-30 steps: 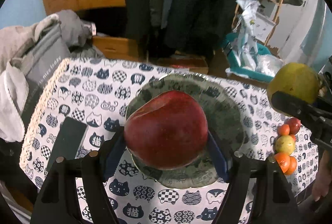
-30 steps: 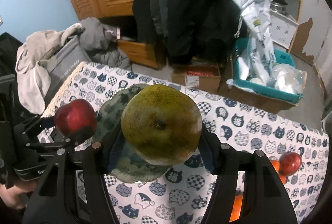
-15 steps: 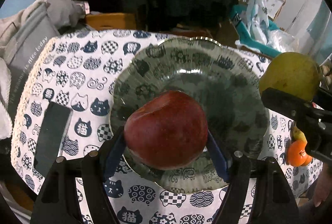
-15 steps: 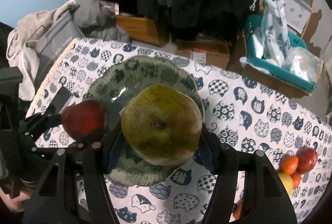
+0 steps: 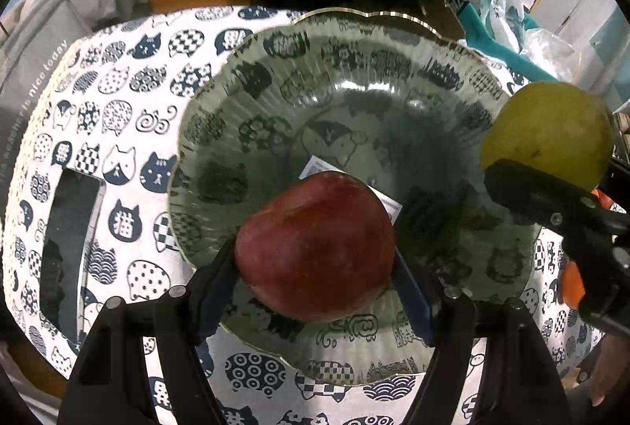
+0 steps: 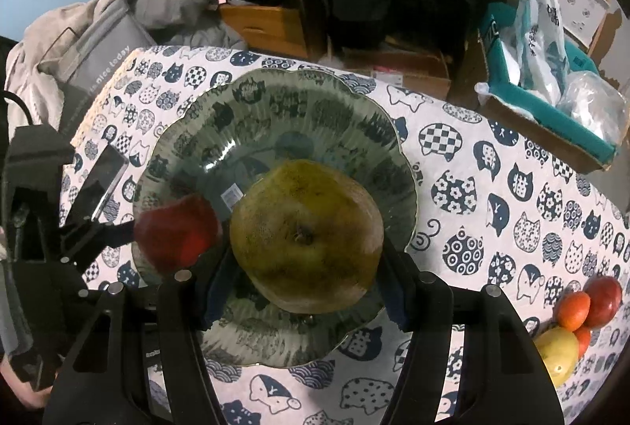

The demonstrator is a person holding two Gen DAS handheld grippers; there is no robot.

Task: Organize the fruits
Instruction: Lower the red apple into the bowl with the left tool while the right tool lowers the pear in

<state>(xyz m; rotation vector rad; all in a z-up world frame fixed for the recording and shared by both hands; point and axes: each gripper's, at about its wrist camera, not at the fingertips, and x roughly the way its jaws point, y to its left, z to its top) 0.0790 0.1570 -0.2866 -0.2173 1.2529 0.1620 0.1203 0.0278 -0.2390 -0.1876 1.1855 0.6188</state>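
The left gripper (image 5: 315,267) pinched a red apple (image 5: 315,246) between its pads, held above the near part of a glass plate (image 5: 244,78) with a scalloped rim on the cat-print tablecloth (image 6: 492,181). The right gripper (image 6: 305,279) clamped a large green-yellow pear (image 6: 307,234) over the same plate, just beside the apple. Other fruits (image 6: 579,315) lay clustered near the tablecloth's right edge, and a phone (image 5: 67,248) lay left of the plate.
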